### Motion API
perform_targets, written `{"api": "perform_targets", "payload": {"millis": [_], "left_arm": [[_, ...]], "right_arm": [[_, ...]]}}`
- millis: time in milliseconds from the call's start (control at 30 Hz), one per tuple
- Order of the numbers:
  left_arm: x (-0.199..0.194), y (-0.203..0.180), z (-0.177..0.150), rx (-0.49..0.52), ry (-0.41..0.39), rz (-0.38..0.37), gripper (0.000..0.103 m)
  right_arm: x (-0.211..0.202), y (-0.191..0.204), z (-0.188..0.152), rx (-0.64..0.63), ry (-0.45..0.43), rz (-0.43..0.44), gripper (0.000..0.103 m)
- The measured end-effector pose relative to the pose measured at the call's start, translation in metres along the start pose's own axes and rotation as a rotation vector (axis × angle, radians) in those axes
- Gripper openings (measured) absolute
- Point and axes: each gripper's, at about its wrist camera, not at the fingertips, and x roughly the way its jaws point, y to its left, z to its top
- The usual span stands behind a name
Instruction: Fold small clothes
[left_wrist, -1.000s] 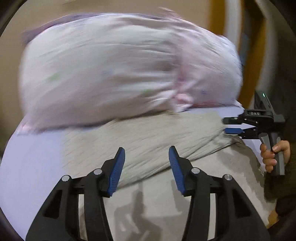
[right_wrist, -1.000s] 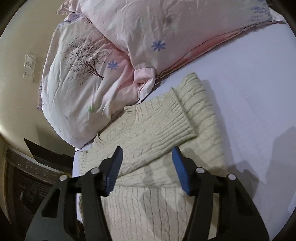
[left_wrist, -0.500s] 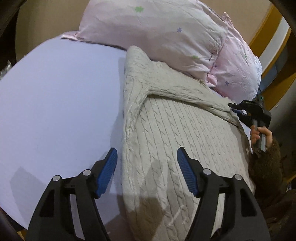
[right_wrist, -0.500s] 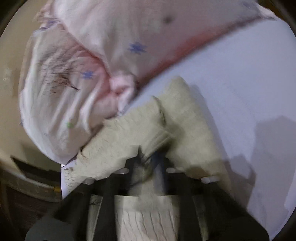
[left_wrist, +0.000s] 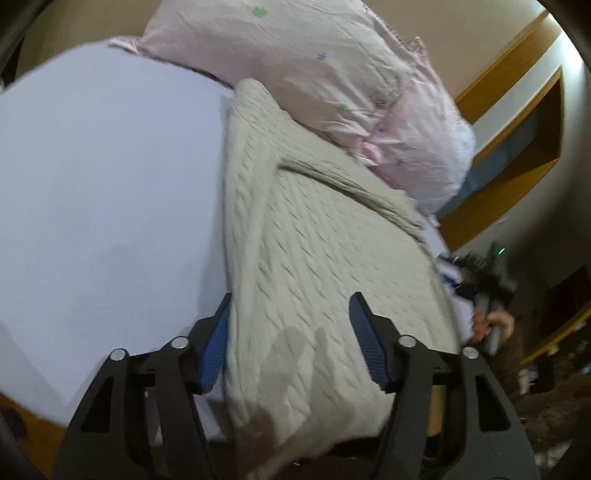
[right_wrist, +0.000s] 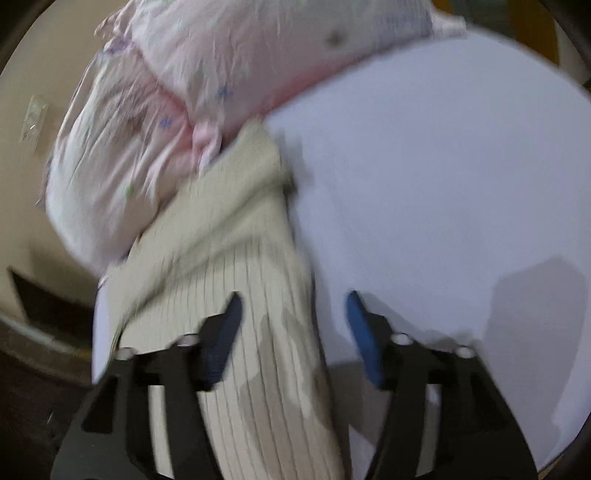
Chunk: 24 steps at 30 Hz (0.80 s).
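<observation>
A cream cable-knit sweater lies on the pale lilac bed sheet, its sleeves folded across the body, its top end against the pillows. My left gripper is open and empty, hovering over the sweater's lower part near its left edge. The sweater also shows in the right wrist view, blurred. My right gripper is open and empty above the sweater's right edge, one finger over the knit and one over the sheet. The right gripper also shows in the left wrist view, blurred, at the sweater's far side.
Two pink patterned pillows lie at the head of the bed, also in the right wrist view. Bare sheet spreads to the sweater's side. A wall with wooden trim stands beyond the bed.
Both grippers have pulled back toward the sweater's lower end. The right gripper, which looked shut half a second ago, now stands open. The sweater lies as before.
</observation>
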Motion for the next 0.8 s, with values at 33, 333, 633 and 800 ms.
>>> {"api": "perform_targets", "payload": {"millis": [33,333,633,800], "left_arm": [[-0.003,0.000,-0.007,-0.008,0.002,-0.030,0.055],[-0.017,0.002,-0.052,-0.109,-0.002,-0.201,0.047],[-0.014,-0.024,-0.025,-0.043,0.026,-0.185,0.006],[-0.020,-0.036,0.064,0.030,-0.150,-0.074,0.006]], "right_arm": [[-0.008,-0.004,-0.016,-0.019,0.026,0.041,0.046],[-0.041,-0.033,-0.114,-0.040,0.205,0.391,0.036],[-0.044,-0.003,-0.103,-0.128,0.202,0.462,0.007],[-0.063,0.036,-0.015,-0.149,-0.059,0.548,0.007]]}}
